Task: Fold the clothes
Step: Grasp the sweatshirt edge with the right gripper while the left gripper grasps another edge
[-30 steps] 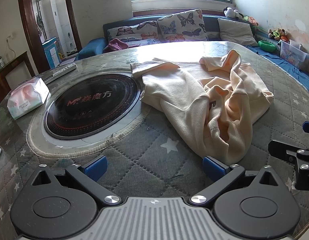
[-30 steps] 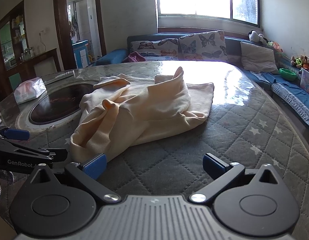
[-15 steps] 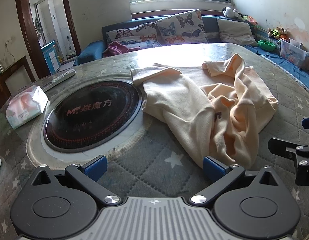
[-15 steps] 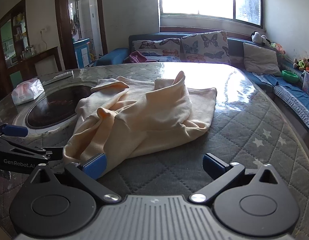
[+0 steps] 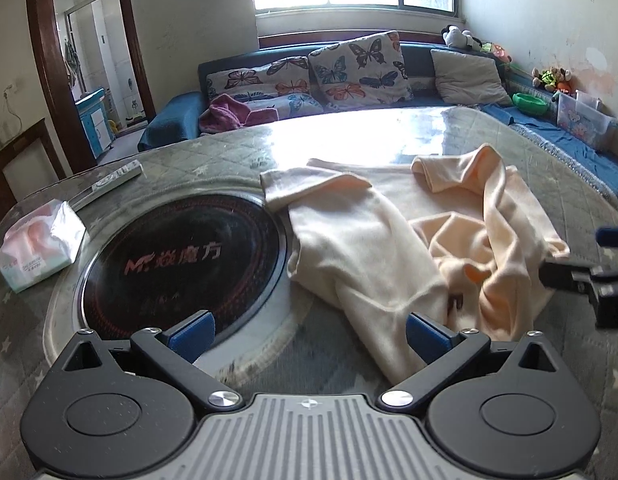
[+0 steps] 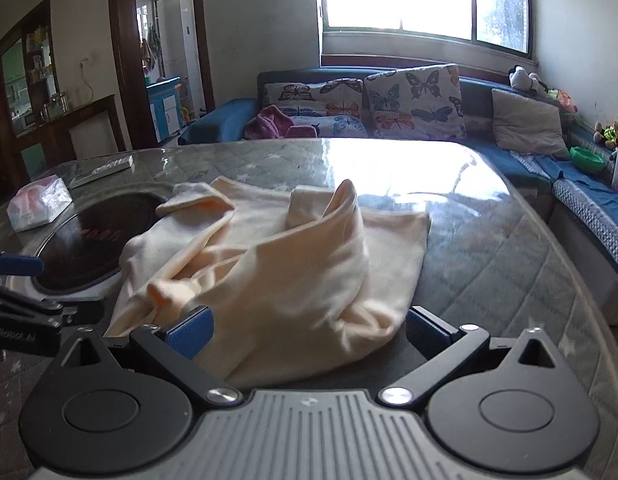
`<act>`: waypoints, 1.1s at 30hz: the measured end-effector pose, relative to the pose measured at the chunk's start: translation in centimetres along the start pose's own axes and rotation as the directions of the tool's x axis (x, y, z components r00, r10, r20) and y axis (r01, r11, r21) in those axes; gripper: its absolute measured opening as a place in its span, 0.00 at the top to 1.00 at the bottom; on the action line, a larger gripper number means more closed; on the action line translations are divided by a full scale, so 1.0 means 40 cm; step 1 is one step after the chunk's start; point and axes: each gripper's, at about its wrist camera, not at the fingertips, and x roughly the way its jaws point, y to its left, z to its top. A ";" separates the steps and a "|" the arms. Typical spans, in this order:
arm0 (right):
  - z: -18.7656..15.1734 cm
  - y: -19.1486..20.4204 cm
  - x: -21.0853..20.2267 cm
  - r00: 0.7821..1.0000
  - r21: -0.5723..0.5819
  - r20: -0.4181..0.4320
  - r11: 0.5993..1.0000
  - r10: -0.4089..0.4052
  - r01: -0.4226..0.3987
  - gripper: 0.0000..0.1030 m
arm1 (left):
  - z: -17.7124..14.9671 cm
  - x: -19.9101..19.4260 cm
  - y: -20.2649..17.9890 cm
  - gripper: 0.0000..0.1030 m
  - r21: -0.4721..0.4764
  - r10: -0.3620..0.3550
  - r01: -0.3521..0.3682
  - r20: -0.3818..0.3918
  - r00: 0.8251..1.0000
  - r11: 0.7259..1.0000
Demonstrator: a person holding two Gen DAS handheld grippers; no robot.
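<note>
Careful: both your left gripper (image 5: 307,326) and right gripper (image 6: 307,326) have jaws spread and empty at the crumpled cream garment (image 5: 393,248) beside the hotplate (image 5: 181,260), so grabbing bunched layers could tangle your fold.

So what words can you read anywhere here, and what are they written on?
"MF" then the Chinese characters "焱魔方", in red: on the black round cooktop set in the table.
"Robot.AI", the start cut off by the frame edge: on the left gripper's black body in the right wrist view.
Tissue pack: print too small to read.
Remote control: markings too blurred.
</note>
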 end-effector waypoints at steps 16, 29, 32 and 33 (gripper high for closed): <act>0.200 -0.078 0.284 0.995 -0.035 -0.100 0.999 -0.026 0.023 0.24 | 0.116 0.079 -0.007 0.05 -0.013 -0.082 0.083 0.028 0.996 0.996; 0.168 -0.142 0.252 0.994 -0.056 -0.092 0.997 -0.053 0.048 0.90 | 0.179 0.170 -0.046 0.12 0.004 -0.125 0.125 0.004 0.992 0.992; 0.145 -0.177 0.178 0.995 -0.053 -0.049 0.995 -0.092 0.090 0.91 | 0.182 0.185 -0.062 0.13 0.021 -0.128 0.128 -0.004 0.992 0.992; 0.136 -0.188 0.156 0.994 -0.052 -0.038 0.993 -0.106 0.104 0.91 | 0.179 0.188 -0.068 0.15 0.028 -0.131 0.132 -0.008 0.991 0.991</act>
